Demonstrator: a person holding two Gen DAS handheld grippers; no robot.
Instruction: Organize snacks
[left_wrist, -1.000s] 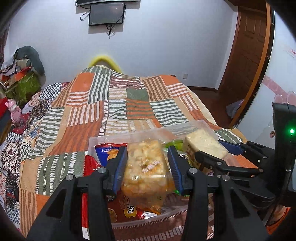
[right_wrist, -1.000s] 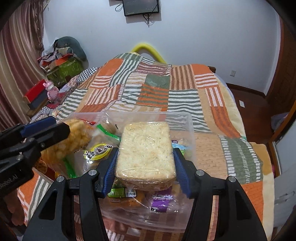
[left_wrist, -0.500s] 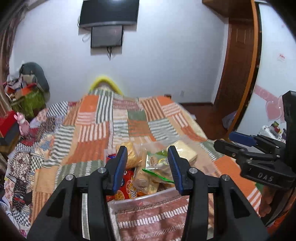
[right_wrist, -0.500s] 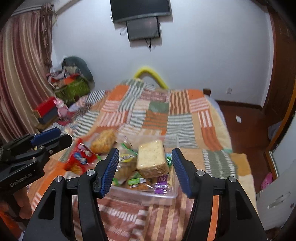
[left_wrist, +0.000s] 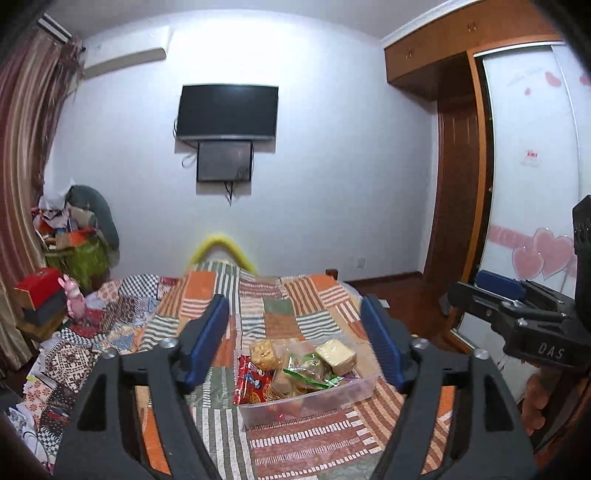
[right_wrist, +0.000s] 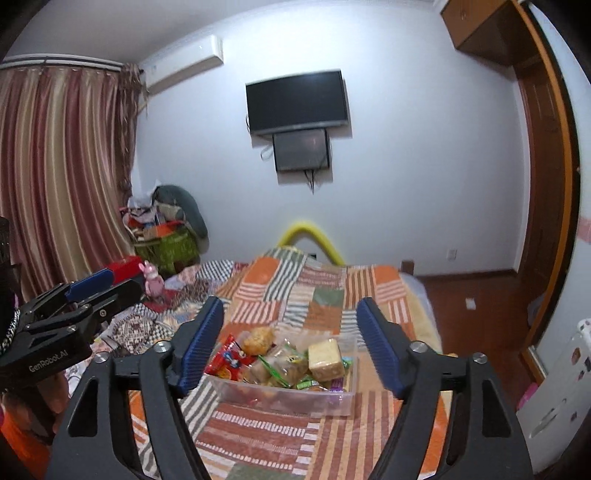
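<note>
snack tub (left_wrist: 332, 397) below, beyond spread tongs (left_wrist: 295, 345)

a bedroom with pale walls (right_wrist: 424, 147): a dark wall-mounted television (right_wrist: 297, 101) hangs above a smaller screen (right_wrist: 301, 149), an air conditioner (right_wrist: 184, 62) sits near the ceiling, and striped curtains (right_wrist: 62, 166) cover the left side. a patchwork quilt (right_wrist: 314, 295) covers the bed; a wooden wardrobe (left_wrist: 461, 166) stands at right over dark wooden floor (right_wrist: 476, 291).
</note>
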